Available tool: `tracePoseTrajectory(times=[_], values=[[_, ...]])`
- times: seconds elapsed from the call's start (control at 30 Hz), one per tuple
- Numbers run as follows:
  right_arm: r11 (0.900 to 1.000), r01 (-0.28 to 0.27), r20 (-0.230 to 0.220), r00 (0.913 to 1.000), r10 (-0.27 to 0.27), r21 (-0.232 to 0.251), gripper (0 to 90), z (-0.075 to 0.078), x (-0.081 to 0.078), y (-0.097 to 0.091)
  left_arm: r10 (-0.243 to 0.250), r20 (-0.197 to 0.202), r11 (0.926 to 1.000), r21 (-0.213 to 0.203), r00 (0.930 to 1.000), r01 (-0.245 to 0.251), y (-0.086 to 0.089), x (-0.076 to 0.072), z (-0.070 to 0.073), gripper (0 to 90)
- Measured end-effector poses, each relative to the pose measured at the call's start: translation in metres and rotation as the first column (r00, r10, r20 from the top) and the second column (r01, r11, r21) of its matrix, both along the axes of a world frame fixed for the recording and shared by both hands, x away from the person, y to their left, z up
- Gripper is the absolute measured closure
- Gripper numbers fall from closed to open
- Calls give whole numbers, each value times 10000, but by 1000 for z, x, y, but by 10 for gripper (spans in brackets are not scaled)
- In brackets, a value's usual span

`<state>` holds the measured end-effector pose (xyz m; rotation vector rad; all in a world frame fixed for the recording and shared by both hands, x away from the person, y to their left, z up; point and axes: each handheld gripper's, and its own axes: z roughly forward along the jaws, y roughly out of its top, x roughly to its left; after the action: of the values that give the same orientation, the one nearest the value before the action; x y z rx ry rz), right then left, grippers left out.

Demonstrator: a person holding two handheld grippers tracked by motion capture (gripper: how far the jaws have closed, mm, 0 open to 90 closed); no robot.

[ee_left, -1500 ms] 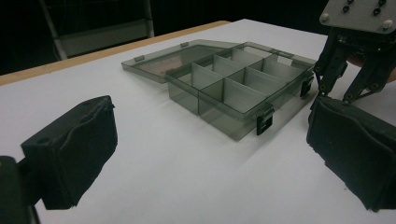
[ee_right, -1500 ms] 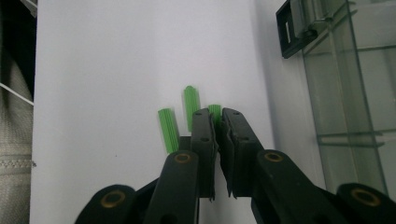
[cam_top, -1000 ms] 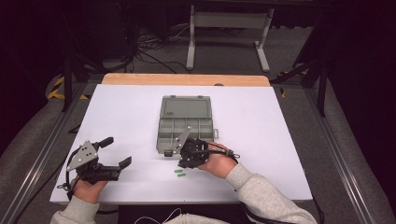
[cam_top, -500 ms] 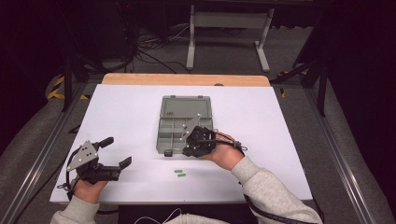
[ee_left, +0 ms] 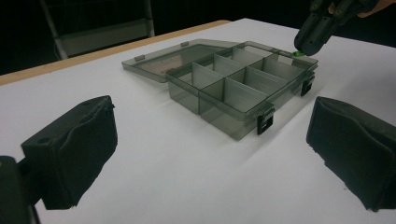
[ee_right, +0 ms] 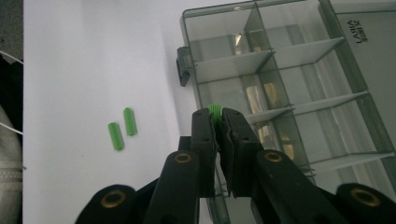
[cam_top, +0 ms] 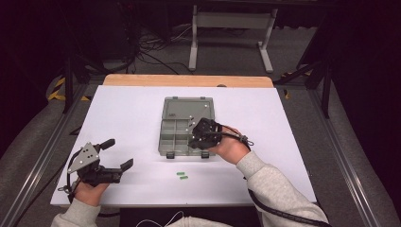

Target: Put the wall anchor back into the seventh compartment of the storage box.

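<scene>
Since a second ago my right gripper [cam_top: 198, 137] has lifted off the table near the green pieces and travelled up over the front right part of the organiser box [cam_top: 176, 124], carrying one green piece [ee_right: 215, 110] with it. Going left to right: my left gripper [cam_top: 116, 153] rests on the white table [cam_top: 118, 109] with its jaws wide apart and nothing between them. Two green pieces [cam_top: 182, 175] lie side by side on the table, just in front of the box. On the right, the jaws are clamped on the third piece, right at the box's front rim. I judge one piece about to go in and two left; as far as I can tell through the tinted walls, the compartments look empty.
</scene>
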<state>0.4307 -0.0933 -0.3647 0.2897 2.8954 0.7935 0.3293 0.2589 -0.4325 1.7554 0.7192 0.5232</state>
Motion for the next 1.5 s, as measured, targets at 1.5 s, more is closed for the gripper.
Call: tracePoseTrajectory(times=[1.5], values=[[9925, 1193, -104, 9928, -1196, -256, 838, -21, 41, -6, 22, -8, 10000, -48, 10000, -23, 1, 0, 0, 25]])
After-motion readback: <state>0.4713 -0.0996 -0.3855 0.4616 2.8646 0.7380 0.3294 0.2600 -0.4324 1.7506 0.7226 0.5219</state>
